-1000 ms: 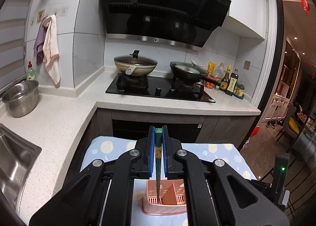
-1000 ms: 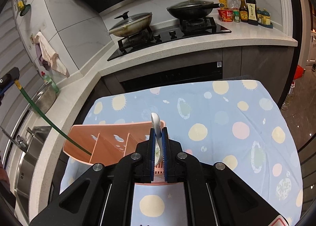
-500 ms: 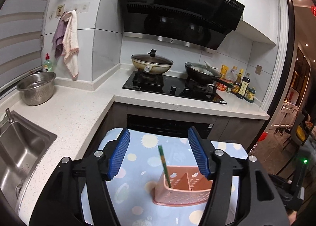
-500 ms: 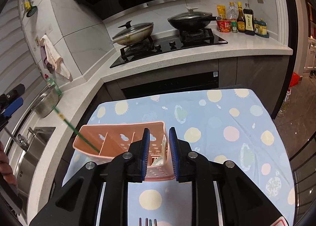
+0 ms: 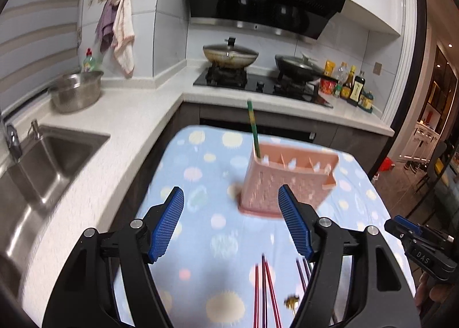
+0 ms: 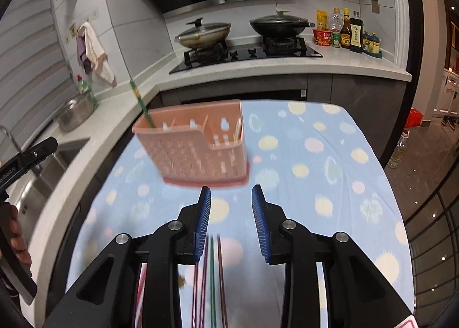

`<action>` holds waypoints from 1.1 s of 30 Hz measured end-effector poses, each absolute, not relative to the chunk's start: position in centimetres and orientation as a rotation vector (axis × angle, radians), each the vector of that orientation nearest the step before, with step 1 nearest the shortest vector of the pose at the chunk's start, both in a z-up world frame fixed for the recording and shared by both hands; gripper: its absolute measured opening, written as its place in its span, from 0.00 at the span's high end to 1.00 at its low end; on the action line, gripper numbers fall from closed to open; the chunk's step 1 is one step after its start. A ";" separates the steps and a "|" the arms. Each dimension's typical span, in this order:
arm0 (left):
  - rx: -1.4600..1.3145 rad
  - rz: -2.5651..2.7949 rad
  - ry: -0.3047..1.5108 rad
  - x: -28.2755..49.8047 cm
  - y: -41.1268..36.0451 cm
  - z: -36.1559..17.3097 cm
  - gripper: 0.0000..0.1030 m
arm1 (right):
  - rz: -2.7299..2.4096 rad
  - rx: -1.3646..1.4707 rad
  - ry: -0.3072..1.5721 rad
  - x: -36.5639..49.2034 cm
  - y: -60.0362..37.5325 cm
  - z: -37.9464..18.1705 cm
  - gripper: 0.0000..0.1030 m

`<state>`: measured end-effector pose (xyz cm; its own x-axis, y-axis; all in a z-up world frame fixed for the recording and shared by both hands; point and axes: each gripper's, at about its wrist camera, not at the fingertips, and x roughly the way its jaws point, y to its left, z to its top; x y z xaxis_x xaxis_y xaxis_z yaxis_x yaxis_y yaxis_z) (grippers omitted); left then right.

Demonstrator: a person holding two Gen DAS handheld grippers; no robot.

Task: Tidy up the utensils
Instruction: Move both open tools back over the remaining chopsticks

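Two views, left wrist first. Left gripper (image 5: 231, 224) hangs over the blue spotted tablecloth (image 5: 200, 173) with its blue-padded fingers (image 5: 167, 226) spread wide and nothing between them. Open cloth lies ahead and to the left, up to the table's left edge; past that edge run the white speckled counter (image 5: 123, 115) and the steel sink (image 5: 48, 155). The pink perforated plastic utensil caddy (image 5: 287, 181) stands ahead, nearer the right finger, clear of both pads. One green chopstick (image 5: 253, 127) leans upright in its leftmost compartment. Red and dark chopsticks (image 5: 265, 290) lie flat on the cloth below the fingers. The other gripper's black body shows at the lower right edge.

Right wrist view. Right gripper (image 6: 231, 220) is parted to a moderate gap, holding nothing. The caddy (image 6: 198, 150) sits just ahead and slightly left, its base near the fingertips but not touching. The green chopstick (image 6: 140, 104) slants out of its left end. Bare cloth (image 6: 330, 155) extends right to the table's edge. Loose chopsticks (image 6: 212, 270), blurred, lie under the fingers. The stove with two lidded pans (image 6: 241, 29) is well beyond.
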<state>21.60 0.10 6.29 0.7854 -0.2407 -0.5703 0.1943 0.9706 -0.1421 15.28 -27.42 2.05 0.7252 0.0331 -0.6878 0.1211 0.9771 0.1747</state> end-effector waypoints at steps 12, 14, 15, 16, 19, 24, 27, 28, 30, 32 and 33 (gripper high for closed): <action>-0.041 -0.234 0.827 12.2 0.3 -3.4 0.37 | -0.068 0.189 0.946 5.3 -25.8 -5.2 0.71; -0.049 -0.236 0.854 11.0 0.5 -4.6 0.37 | -0.068 0.200 0.966 4.3 -25.5 -6.1 0.71; -0.050 -0.237 0.868 10.5 0.6 -5.2 0.37 | -0.067 0.201 0.974 3.9 -25.3 -6.6 0.71; -0.049 -0.237 0.880 10.0 0.6 -5.7 0.37 | -0.066 0.201 0.981 3.6 -25.1 -7.0 0.71; -0.043 -0.243 0.914 8.9 0.4 -7.0 0.37 | -0.056 0.204 1.007 2.8 -24.6 -8.3 0.71; -0.025 -0.260 0.961 7.4 0.0 -9.0 0.37 | -0.051 0.210 1.032 2.2 -24.1 -9.5 0.71; -0.016 -0.269 0.975 6.7 -0.2 -9.9 0.37 | -0.041 0.216 1.038 2.1 -24.0 -9.8 0.71; -0.013 -0.270 0.977 6.6 -0.3 -10.0 0.37 | -0.039 0.211 1.040 2.1 -23.8 -9.9 0.71; -0.012 -0.270 0.982 6.4 -0.3 -10.2 0.37 | -0.038 0.208 1.044 2.2 -23.7 -10.1 0.71; -0.014 -0.268 0.986 6.3 -0.2 -10.4 0.37 | -0.035 0.215 1.053 2.4 -23.7 -10.4 0.71; -0.016 -0.268 0.988 6.3 -0.1 -10.5 0.37 | -0.035 0.220 1.055 2.4 -23.7 -10.5 0.71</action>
